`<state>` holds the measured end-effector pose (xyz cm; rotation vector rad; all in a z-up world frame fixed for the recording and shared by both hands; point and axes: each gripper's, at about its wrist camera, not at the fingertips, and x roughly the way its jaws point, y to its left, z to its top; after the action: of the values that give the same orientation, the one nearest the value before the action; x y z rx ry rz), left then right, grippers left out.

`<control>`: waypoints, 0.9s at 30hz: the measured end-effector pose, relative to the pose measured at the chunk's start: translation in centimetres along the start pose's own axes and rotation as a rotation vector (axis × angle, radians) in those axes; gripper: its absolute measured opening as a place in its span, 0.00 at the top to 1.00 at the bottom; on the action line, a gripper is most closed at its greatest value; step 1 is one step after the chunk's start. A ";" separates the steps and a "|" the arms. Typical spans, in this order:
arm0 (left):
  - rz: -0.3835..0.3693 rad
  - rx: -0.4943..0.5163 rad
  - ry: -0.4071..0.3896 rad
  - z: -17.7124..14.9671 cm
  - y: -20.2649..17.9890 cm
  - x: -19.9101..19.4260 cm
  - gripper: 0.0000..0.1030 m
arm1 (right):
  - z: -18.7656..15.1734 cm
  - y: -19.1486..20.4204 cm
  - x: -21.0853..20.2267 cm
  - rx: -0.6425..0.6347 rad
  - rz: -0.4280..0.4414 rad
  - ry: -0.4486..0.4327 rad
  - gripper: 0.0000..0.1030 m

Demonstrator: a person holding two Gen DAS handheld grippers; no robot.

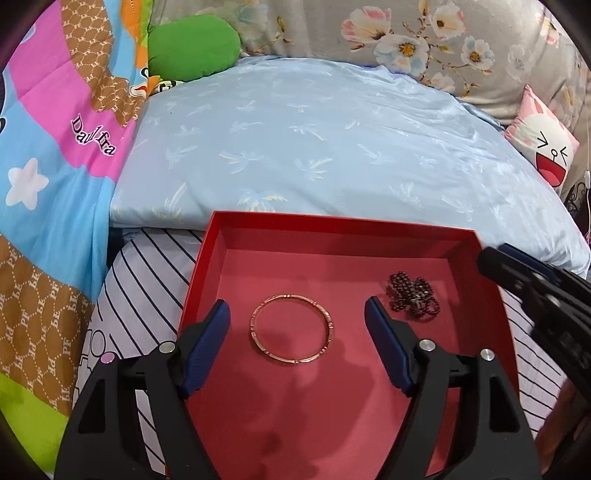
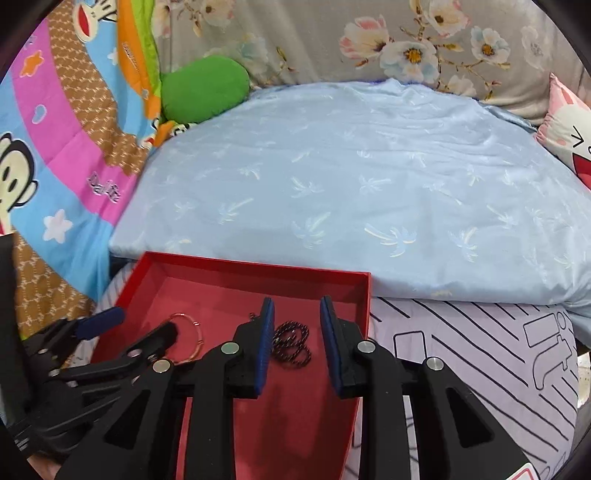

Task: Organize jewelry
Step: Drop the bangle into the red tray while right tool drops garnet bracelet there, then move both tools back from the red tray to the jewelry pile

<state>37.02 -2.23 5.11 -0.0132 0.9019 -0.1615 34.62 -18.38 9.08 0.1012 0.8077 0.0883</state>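
Observation:
A red open box (image 1: pixel 334 230) lies on the bed. On its floor lie a rose-gold bangle (image 1: pixel 291 328) and a heap of dark beads (image 1: pixel 413 297). My left gripper (image 1: pixel 297 310) is open and empty, its fingers either side of the bangle, just above it. In the right wrist view, my right gripper (image 2: pixel 297 314) is open and empty over the beads (image 2: pixel 291 343), which lie between its fingers. The bangle (image 2: pixel 188 338) shows there too, partly hidden by the left gripper (image 2: pixel 110 332). The right gripper (image 1: pixel 517 269) enters the left wrist view at the right edge.
A pale blue pillow (image 1: pixel 314 140) lies just behind the box. A colourful cartoon quilt (image 1: pixel 48 166) is at the left, a green cushion (image 1: pixel 192 46) and floral bedding (image 1: pixel 406 33) behind, a pink rabbit cushion (image 1: pixel 546 147) at the right. The box rests on a striped sheet (image 2: pixel 480 350).

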 end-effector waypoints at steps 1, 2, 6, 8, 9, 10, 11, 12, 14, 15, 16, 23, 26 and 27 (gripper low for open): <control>0.009 -0.002 -0.008 -0.1 0.0 -0.5 0.31 | -0.3 0.3 -1.2 -0.010 0.004 -0.014 0.71; 0.014 -0.003 -0.020 -0.2 0.1 -1.2 0.31 | -0.6 0.5 -2.1 -0.017 0.007 -0.024 0.70; -0.010 -0.002 -0.073 -1.5 0.4 -5.6 0.31 | -2.9 0.8 -7.0 -0.038 0.021 -0.064 0.65; -0.015 0.000 -0.093 -2.9 0.7 -8.0 0.30 | -4.7 0.7 -9.3 -0.044 0.014 -0.080 0.65; -0.018 -0.001 -0.097 -3.4 0.7 -8.8 0.30 | -5.5 0.6 -10.2 -0.043 0.013 -0.083 0.65; -0.016 -0.005 -0.104 -4.3 0.9 -9.9 0.30 | -6.5 0.4 -11.3 -0.040 0.010 -0.085 0.65; -0.016 -0.006 -0.108 -4.8 1.0 -10.6 0.30 | -7.3 0.3 -12.1 -0.039 0.006 -0.086 0.65; -0.019 -0.009 -0.112 -6.0 1.2 -11.8 0.30 | -8.2 0.1 -12.9 -0.039 0.004 -0.086 0.65; -0.015 -0.006 -0.113 -7.5 1.3 -13.1 0.29 | -10.3 0.0 -14.8 -0.044 -0.009 -0.082 0.65; -0.004 -0.001 -0.107 -8.8 1.4 -13.9 0.29 | -11.3 -0.1 -15.5 -0.043 -0.009 -0.078 0.65; -0.001 0.000 -0.105 -9.5 1.4 -14.3 0.28 | -12.2 0.0 -15.9 -0.044 -0.007 -0.069 0.64; 0.005 -0.029 -0.077 -16.5 1.8 -17.4 0.27 | -19.3 0.7 -18.8 -0.021 0.008 -0.001 0.64; 0.025 -0.024 -0.081 -19.1 1.6 -18.4 0.26 | -22.0 1.2 -19.3 -0.011 0.011 0.032 0.64; 0.030 -0.027 -0.079 -19.9 1.5 -18.6 0.25 | -23.0 1.4 -19.4 -0.004 0.020 0.048 0.64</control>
<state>10.31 3.11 7.14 -0.0309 0.8245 -0.1206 4.51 -17.93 7.32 0.1031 0.8542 0.1116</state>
